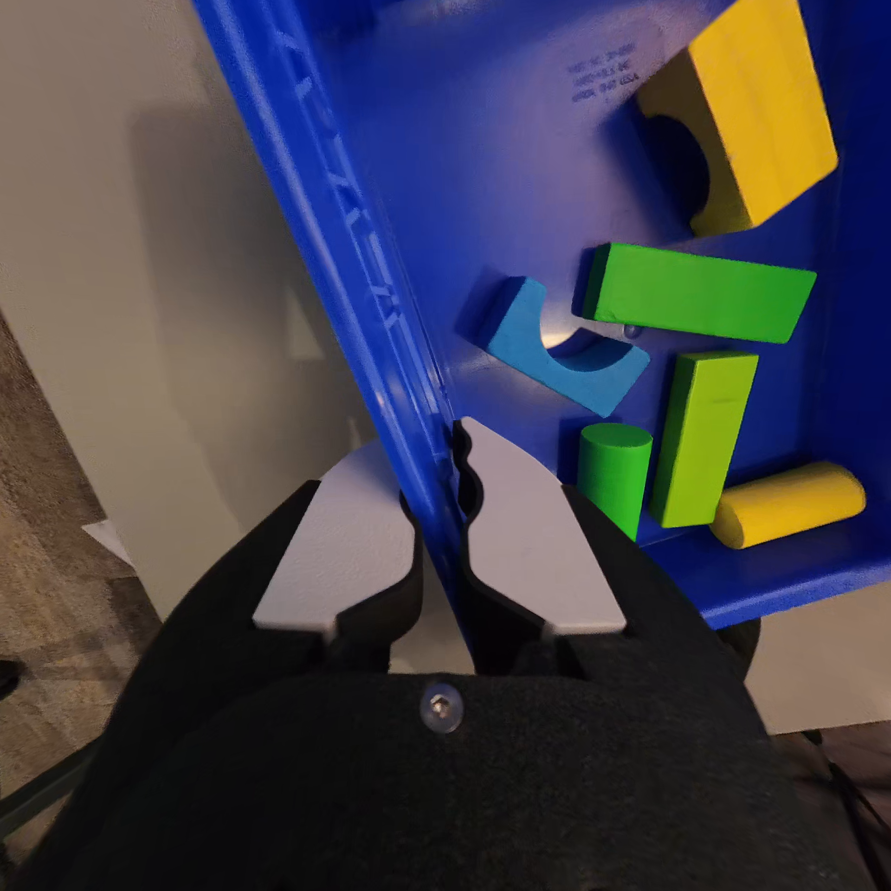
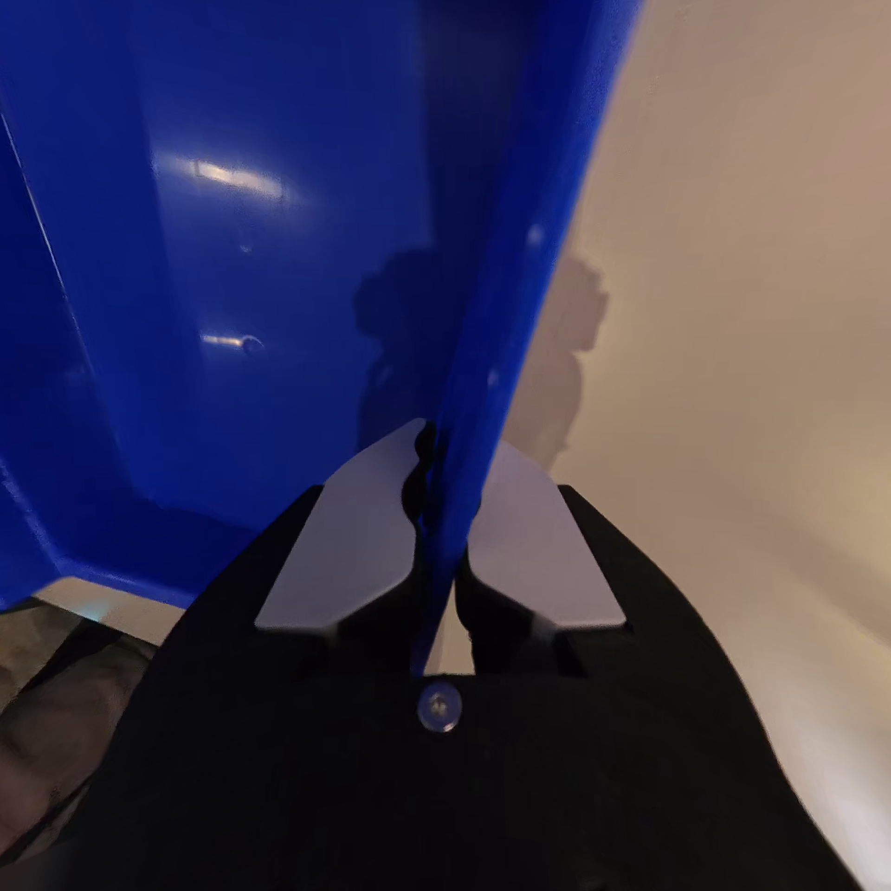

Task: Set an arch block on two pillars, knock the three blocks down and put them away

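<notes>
- The table [image 1: 144, 241] is pale and plain; at its left edge a strip of grey-brown floor [image 1: 43, 482] shows.
- The bin [image 1: 482, 168] is a deep blue plastic tub that fills most of both views. It looks tilted in the left wrist view, its long rim running up from the gripper. Whether it is lifted clear of the table cannot be told.
- The left gripper [image 1: 441, 487] is clamped on the bin's left wall, one finger outside and one inside.
- The right gripper [image 2: 446, 487] is clamped on the opposite wall [image 2: 482, 385] in the same way, one finger on each side. The bin's inside on this side is bare, with glints of light and a dark shadow on the plastic.
- All the blocks lie in the bin, gathered toward its near right corner in the left wrist view.
- The yellow arch [image 1: 752, 135] is the largest block and lies farthest up, apart from the rest, its curved notch facing left.
- The dark green bar [image 1: 699, 291] lies crosswise below it.
- The light green bar [image 1: 699, 438] lies just under that one, pointing toward the near wall.
- The blue arch [image 1: 545, 361] sits left of the bars, its notch facing the dark green bar's end.
- The yellow cylinder [image 1: 786, 506] lies on its side in the corner, just beside the light green bar.
- The green cylinder [image 1: 612, 472] rests between the left gripper's inner finger and the light green bar.
</notes>
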A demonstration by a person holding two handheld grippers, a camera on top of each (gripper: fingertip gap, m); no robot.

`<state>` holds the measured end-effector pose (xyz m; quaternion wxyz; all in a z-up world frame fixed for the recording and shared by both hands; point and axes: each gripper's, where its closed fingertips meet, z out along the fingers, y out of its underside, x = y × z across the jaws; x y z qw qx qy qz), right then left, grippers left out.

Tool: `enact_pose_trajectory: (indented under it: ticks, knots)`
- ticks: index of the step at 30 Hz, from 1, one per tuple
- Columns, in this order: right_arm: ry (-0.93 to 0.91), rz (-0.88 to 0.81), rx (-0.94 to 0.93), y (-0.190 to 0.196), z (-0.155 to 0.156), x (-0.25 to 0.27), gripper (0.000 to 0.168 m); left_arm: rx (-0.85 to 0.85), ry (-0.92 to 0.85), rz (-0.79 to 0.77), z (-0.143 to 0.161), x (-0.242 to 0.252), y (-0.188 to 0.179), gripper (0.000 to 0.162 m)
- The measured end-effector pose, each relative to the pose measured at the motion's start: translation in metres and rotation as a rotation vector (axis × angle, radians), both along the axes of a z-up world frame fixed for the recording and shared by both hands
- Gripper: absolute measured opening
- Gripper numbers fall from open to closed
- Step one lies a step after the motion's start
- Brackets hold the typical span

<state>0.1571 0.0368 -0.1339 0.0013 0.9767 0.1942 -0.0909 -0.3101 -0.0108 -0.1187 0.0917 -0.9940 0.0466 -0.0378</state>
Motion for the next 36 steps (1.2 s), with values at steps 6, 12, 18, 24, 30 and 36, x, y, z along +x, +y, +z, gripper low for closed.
enact_pose_trajectory:
  ticks: [6, 12, 18, 24, 30, 36]
  knots:
    - [-0.012, -0.059, 0.007, 0.007, -0.001, 0.084, 0.006, 0.004, 0.008, -0.057, 0.000, 0.030, 0.015, 0.007]
    - [-0.018, -0.219, 0.001, 0.001, -0.002, 0.197, 0.006, 0.021, -0.002, -0.065, 0.000, 0.045, 0.026, 0.006]
    - [-0.033, -0.341, 0.001, -0.011, -0.003, 0.297, 0.007, 0.020, -0.030, -0.047, 0.000, 0.046, 0.026, 0.006]
    - [-0.035, -0.400, -0.010, -0.024, -0.004, 0.354, 0.007, 0.023, -0.012, -0.046, 0.001, 0.046, 0.027, 0.006]
    - [-0.040, -0.403, -0.002, -0.030, -0.004, 0.363, 0.007, 0.034, -0.035, -0.044, 0.001, 0.047, 0.027, 0.006]
    - [-0.032, -0.403, 0.017, -0.029, -0.005, 0.363, 0.006, 0.030, -0.099, -0.005, 0.001, 0.046, 0.025, 0.005]
